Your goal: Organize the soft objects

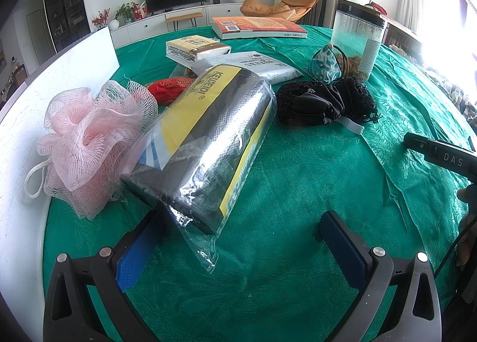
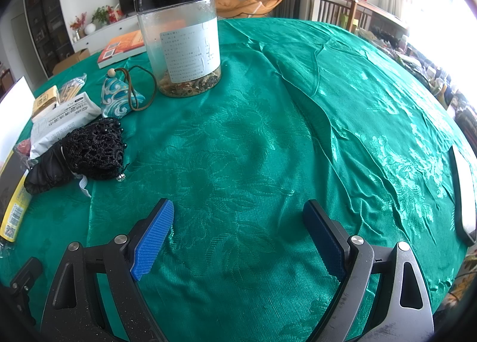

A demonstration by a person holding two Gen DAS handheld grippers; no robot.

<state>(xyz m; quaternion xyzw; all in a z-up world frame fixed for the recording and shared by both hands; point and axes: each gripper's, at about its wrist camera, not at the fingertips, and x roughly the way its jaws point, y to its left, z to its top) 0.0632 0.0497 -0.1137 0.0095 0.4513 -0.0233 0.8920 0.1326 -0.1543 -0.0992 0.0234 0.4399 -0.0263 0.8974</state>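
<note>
Left gripper (image 1: 241, 231) sitting wide open, empty, its left pad touching the plastic-wrapped silver-yellow pack (image 1: 208, 145) on the green tablecloth (image 1: 298, 187). Right gripper (image 2: 238, 222) also gaping wide, holding nothing, over bare cloth. Pink mesh loofah (image 1: 86, 139) lying just left of pack; black lace pouch (image 1: 325, 103) beyond; clear jar (image 2: 182, 44) standing farthest.

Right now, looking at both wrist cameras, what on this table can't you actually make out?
- Red item, left wrist view: mostly hidden behind the silver and yellow package and pink mesh sponge.
- Jar contents, right wrist view: fogged walls and the label hide all but a bottom layer.
- The package's print: cut off by the left edge in the right wrist view.
- Grey pouch text: too small in both views.
- Black lace bundle: crumpled, shape unclear.
</note>
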